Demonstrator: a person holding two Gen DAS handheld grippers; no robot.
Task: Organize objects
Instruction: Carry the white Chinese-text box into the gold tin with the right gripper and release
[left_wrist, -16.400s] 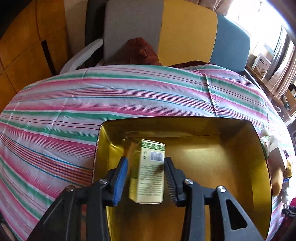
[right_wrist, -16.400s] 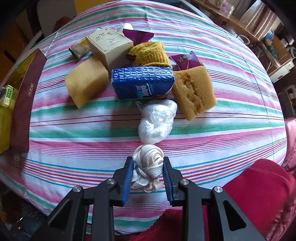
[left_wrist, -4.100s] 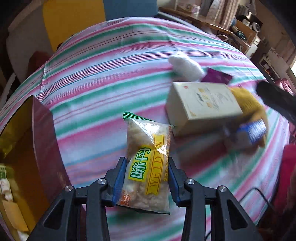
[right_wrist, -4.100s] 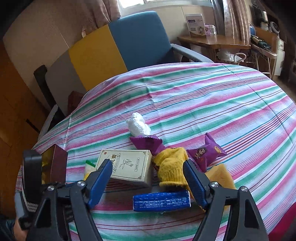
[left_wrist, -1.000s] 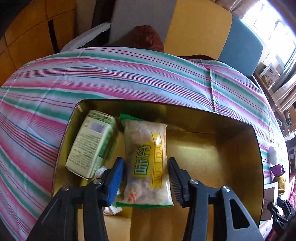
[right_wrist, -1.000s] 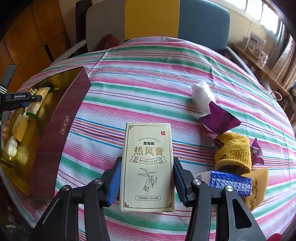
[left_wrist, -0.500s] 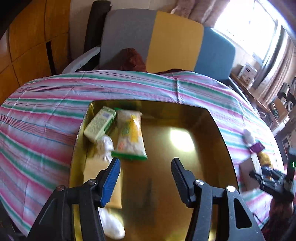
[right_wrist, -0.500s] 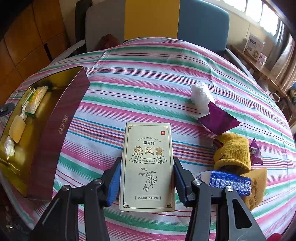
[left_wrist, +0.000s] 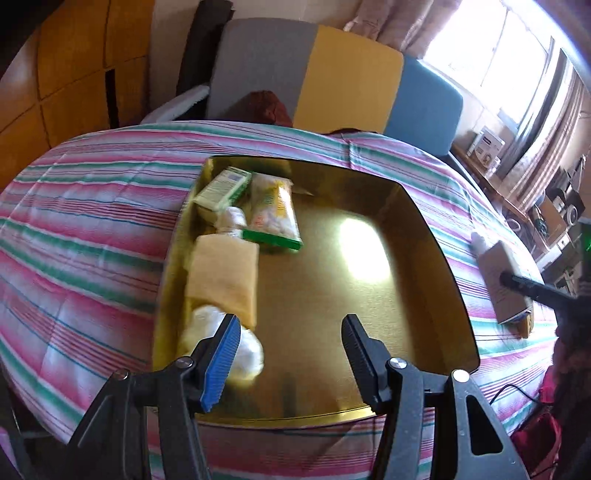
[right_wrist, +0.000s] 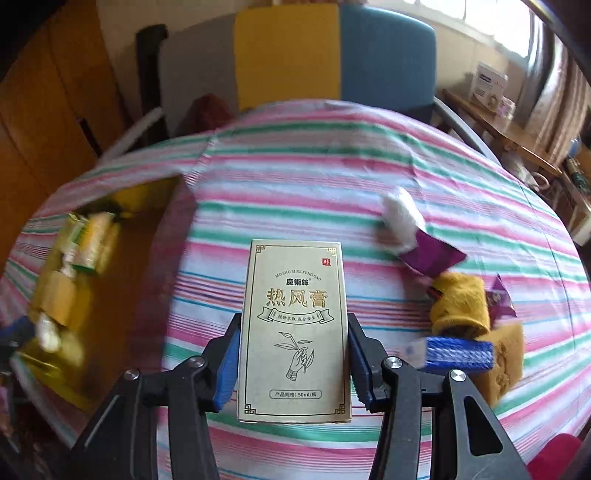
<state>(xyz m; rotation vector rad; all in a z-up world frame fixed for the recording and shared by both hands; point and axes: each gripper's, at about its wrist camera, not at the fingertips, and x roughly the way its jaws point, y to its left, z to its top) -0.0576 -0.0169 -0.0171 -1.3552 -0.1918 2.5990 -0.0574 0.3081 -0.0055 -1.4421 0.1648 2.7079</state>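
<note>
Since a second ago the snack packet (left_wrist: 274, 212) has gone from between the pads of the left claw (left_wrist: 290, 356) to the floor of the gold-lined box (left_wrist: 436, 236), and that claw has drawn back toward the near rim, its jaws released and parted with nothing between them. The packet now lies in the far left part of the box beside the green carton (left_wrist: 221, 186), with the yellow sponge (left_wrist: 221, 277) and a white bundle (left_wrist: 221, 336) lined up nearer along the left wall; the right half of the box floor is bare. Meanwhile the right claw (right_wrist: 293, 356) is clenched on the cream carton (right_wrist: 295, 325), gripping it by its long sides with the printed face up, and the carton looks to be clear of the striped table (right_wrist: 295, 192), though blur makes contact hard to rule out. So the step in hand reads as the carry of this carton toward the box, which sits to the left in the right wrist view. Next it calls for a swing leftward over the maroon wall and a set-down on the bare floor, clear of the withdrawing left claw. Left on the table are a white wad (right_wrist: 400, 218), a purple wrapper (right_wrist: 432, 258), a yellow knit piece (right_wrist: 460, 302), a blue pack (right_wrist: 458, 354) and a second sponge (right_wrist: 504, 365).
</note>
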